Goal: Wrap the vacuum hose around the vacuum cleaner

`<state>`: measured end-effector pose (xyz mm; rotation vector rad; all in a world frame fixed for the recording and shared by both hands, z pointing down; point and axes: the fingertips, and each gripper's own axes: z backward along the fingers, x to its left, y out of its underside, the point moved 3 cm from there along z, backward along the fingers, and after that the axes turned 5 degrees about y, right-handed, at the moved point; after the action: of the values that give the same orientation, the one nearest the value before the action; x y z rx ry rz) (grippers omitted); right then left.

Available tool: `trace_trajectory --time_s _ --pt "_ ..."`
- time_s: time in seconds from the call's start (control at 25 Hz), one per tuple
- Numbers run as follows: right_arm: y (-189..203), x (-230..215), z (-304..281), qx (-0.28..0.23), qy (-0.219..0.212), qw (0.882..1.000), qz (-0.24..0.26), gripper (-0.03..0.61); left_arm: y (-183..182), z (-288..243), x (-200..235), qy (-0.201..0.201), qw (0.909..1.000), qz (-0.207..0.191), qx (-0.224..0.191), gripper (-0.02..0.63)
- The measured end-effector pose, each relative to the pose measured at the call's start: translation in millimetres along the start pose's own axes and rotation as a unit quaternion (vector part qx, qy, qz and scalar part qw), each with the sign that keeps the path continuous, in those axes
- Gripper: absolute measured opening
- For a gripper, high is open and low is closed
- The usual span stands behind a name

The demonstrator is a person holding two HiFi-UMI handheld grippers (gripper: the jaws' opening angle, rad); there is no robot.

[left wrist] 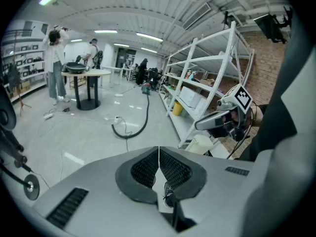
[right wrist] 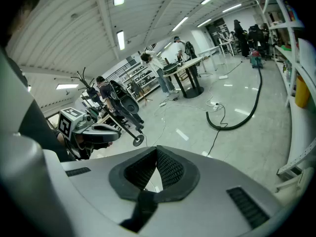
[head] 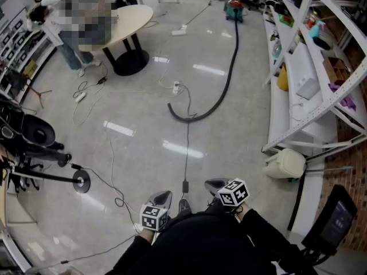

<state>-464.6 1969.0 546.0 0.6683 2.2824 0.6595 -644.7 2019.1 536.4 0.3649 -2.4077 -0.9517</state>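
Task not yet begun. Both grippers sit low at bottom centre of the head view, well apart from the work. Left gripper (left wrist: 158,154): pads pressed together, nothing between them. Right gripper (right wrist: 156,154): the same, closed and empty. The vacuum (head: 233,9) stands far off at top of frame, right of centre. Its hose (head: 228,76) runs down the floor and hooks left, with the free end lying mid-frame, just beside a power strip (head: 176,87). Likely trouble:

- A thin cable (head: 187,148) runs from near the feet straight up to that strip, along the walking line, so it could trip or snag.
- The hose end lies among loose cords, so lifting it may drag the strip along.
- The jaws must open before any grasp, and a round hose may slip out of a shallow pinch.
- Hauling on the hose could roll the vacuum rather than gather slack.
- A long swinging loop could catch the rack (head: 309,67) at right.
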Motion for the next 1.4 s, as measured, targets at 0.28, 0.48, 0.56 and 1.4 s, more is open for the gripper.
trace_trajectory --time_s 0.28,0.48,0.56,1.4 --pt "-10 72 -77 0.010 0.017 1.000 0.012 0.014 37 40 128 -0.006 0.9990 -0.016 0.040 0.023" --pt "-9 65 -81 0.014 0.023 1.000 0.004 0.014 27 28 134 -0.003 0.9993 -0.016 0.035 0.023" --pt "-10 56 -78 0.014 0.021 1.000 0.000 0.014 16 16 122 0.005 0.9991 -0.022 0.036 0.023" --pt "-75 -149 34 -0.074 0.014 0.996 -0.045 0.014 -140 -147 -6 -0.001 0.9978 -0.037 0.056 0.023"
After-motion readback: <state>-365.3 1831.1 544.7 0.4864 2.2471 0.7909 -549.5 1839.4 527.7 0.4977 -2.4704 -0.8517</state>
